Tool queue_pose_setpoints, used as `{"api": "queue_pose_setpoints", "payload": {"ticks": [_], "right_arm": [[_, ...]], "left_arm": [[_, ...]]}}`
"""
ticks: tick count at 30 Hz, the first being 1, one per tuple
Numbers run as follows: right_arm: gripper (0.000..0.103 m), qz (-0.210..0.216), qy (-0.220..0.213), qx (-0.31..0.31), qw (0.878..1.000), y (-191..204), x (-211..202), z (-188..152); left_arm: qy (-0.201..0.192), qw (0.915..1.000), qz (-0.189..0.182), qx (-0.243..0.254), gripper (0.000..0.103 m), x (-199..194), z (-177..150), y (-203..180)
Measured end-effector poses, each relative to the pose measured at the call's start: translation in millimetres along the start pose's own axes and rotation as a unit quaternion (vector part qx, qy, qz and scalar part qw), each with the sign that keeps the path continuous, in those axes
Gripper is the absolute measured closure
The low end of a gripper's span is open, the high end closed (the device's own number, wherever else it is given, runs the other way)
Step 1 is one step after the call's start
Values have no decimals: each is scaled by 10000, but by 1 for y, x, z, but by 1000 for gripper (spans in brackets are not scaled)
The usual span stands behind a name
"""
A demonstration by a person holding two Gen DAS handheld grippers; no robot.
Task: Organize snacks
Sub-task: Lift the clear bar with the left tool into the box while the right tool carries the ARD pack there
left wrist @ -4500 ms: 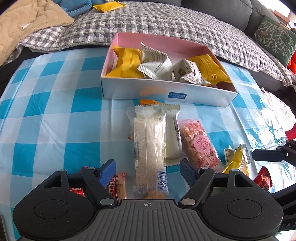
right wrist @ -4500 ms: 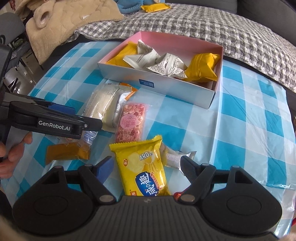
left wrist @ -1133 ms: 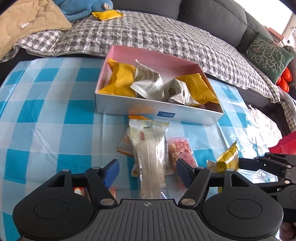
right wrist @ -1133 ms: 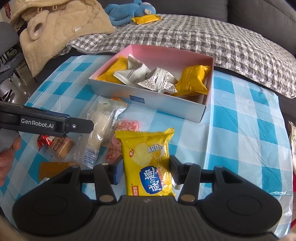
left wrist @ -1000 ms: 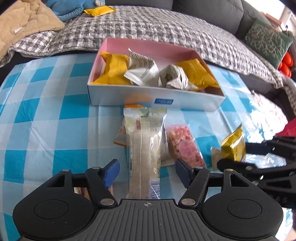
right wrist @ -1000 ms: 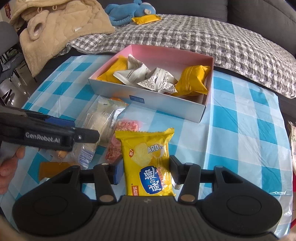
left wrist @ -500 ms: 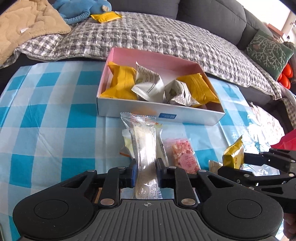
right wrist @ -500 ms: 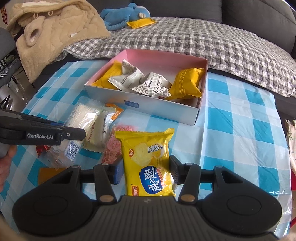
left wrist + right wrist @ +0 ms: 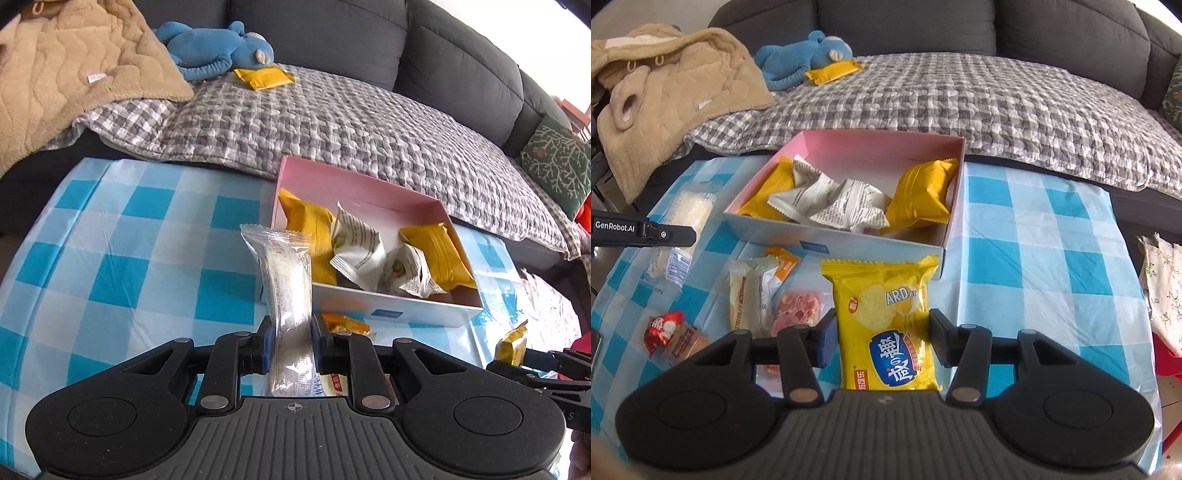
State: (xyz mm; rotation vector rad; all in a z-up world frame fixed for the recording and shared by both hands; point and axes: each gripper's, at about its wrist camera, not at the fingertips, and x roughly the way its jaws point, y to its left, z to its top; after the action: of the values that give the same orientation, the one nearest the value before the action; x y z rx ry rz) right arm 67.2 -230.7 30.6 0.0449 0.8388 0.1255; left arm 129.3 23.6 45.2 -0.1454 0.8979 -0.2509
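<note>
A long clear-wrapped snack bar [image 9: 290,295] stands upright, off the table, just before the pink box [image 9: 886,149]. The box holds yellow and white packets. A yellow chip bag [image 9: 886,325] is upright too.

A blue-checked cloth covers the table [image 9: 1034,236]. Beyond it, a grey sofa [image 9: 960,33] under a checked quilt [image 9: 960,103], a blue plush toy [image 9: 801,59] far left beside a tan fleece blanket [image 9: 665,85], and a green cushion [image 9: 554,162] far right.

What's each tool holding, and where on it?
Left tool: clear-wrapped snack bar, pinched near its lower end. Right tool: yellow chip bag, gripped across its middle.
</note>
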Motion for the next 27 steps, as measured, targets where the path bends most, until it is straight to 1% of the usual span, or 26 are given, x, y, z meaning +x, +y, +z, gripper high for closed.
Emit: {"api": "queue_pose_setpoints", "payload": {"ticks": [6,9,12,15,18,20,23,27], "right_arm": [[56,-137,-94,182,9997,-11,9,11],[56,-207,-101,231,9995,-15,16,15],[56,-200,-167,381,9989,-22,20,22],[56,-171,-300,478,9983,-25,22,31],[56,123,-369,686,9969,-25,29,41],[56,358,-357,823,9953,-21,36,46],[56,529,-401,880,9939,-17,46,58],[57,682,-262,962,9927,-14,71,67]], "left_arm": [[-159,9998,-60,-41,85,7,14,2],[-131,9996,-211,-101,85,14,21,0],[-163,9994,-290,-15,85,23,30,-7],[-193,9985,-505,-20,85,33,39,-17],[-177,9969,-766,75,85,47,46,-33],[-52,9961,-856,193,85,60,48,-45],[124,9965,-736,384,85,80,48,-58],[82,9963,-783,336,85,93,54,-60]]}}
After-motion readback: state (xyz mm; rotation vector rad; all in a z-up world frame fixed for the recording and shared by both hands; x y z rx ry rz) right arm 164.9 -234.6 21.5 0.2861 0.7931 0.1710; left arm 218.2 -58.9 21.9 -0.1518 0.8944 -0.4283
